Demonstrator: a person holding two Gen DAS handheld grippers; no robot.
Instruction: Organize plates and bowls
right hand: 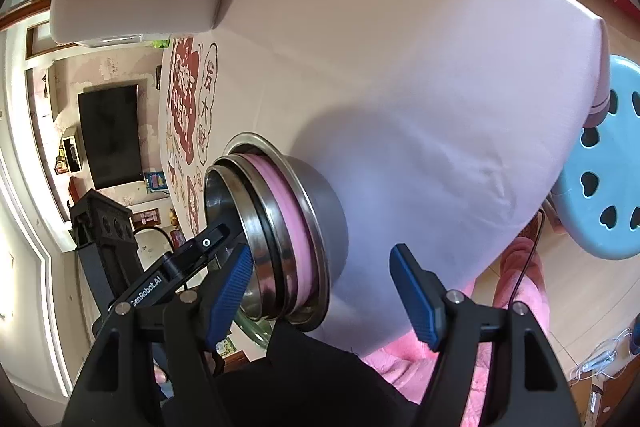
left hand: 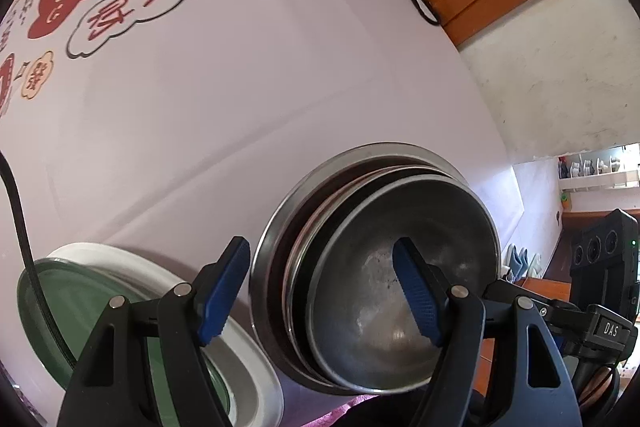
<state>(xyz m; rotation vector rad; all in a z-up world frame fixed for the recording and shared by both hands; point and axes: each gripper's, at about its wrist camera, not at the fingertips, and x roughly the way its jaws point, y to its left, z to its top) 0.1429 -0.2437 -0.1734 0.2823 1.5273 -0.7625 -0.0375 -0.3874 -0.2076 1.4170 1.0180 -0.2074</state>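
**A:** You have most of the bowls nested already. The stack of bowls [left hand: 372,267] stands on the table near its edge, close to you: a small steel bowl [left hand: 404,311] on top, more metal rims under it, a pink bowl [right hand: 288,223] in between, and a wide steel bowl [right hand: 320,223] at the bottom.

**B:** And what is left for you?

**A:** I judge the plates. Just beside the stack lie a green glass plate [left hand: 92,311] and a white plate [left hand: 244,359] under it, not yet joined with anything. More dishes I cannot see.

**B:** How are your grippers?

**A:** Your left gripper [left hand: 324,291] has its jaws apart and holds nothing; one blue pad hangs over the small bowl's inside, the other outside the stack. Your right gripper [right hand: 324,291] is also apart and empty, and the stack's side shows between its fingers.

**B:** The materials?

**A:** The steel is dull and scratched inside, with thin rolled rims, so it will probably slip. The pink one looks like plastic. The green plate is smooth and transparent. The tablecloth [left hand: 280,75] is pale, creased plastic film with red print.
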